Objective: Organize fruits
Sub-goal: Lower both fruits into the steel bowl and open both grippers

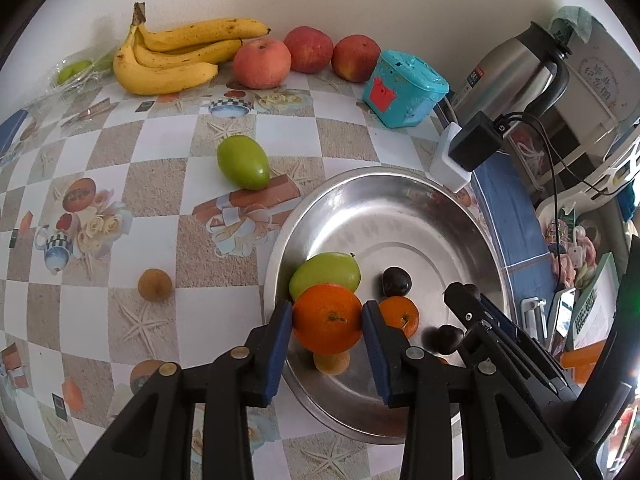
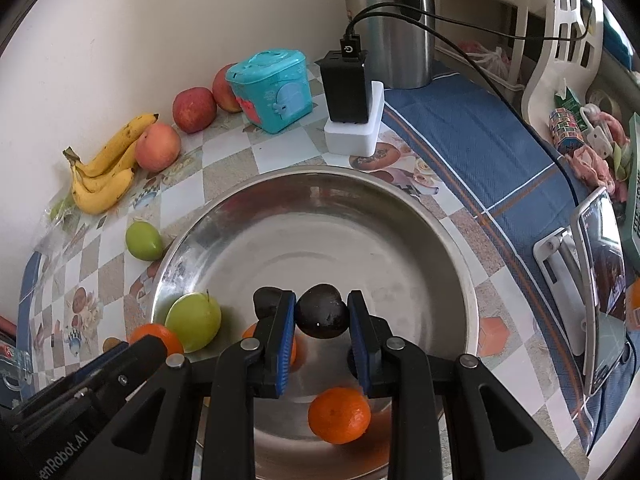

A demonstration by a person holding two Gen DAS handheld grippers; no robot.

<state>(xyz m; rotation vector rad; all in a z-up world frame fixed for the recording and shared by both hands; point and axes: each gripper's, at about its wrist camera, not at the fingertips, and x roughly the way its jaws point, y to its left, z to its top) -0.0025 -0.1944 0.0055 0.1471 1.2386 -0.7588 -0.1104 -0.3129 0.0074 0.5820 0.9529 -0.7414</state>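
Observation:
My left gripper (image 1: 327, 314) is shut on an orange (image 1: 327, 324), its blue pads against both sides, over the near left part of the steel bowl (image 1: 360, 184). My right gripper (image 2: 321, 304) is shut on a dark round fruit (image 2: 323, 314) above the same bowl (image 2: 460, 248). In the bowl lie a green fruit (image 1: 325, 274), a small orange (image 1: 400, 316) and a second dark fruit (image 1: 396, 281). In the right wrist view another orange (image 2: 339, 415) lies at the bowl's near side. The right gripper's fingers (image 1: 464, 304) enter the left wrist view at the right.
On the tablecloth left of the bowl lie a green fruit (image 1: 243, 162) and a small brown fruit (image 1: 155, 285). Bananas (image 1: 176, 56) and three apples (image 1: 262, 63) line the wall. A teal box (image 1: 404, 88), a charger (image 1: 476, 146) and a steel kettle (image 1: 516, 76) stand behind the bowl.

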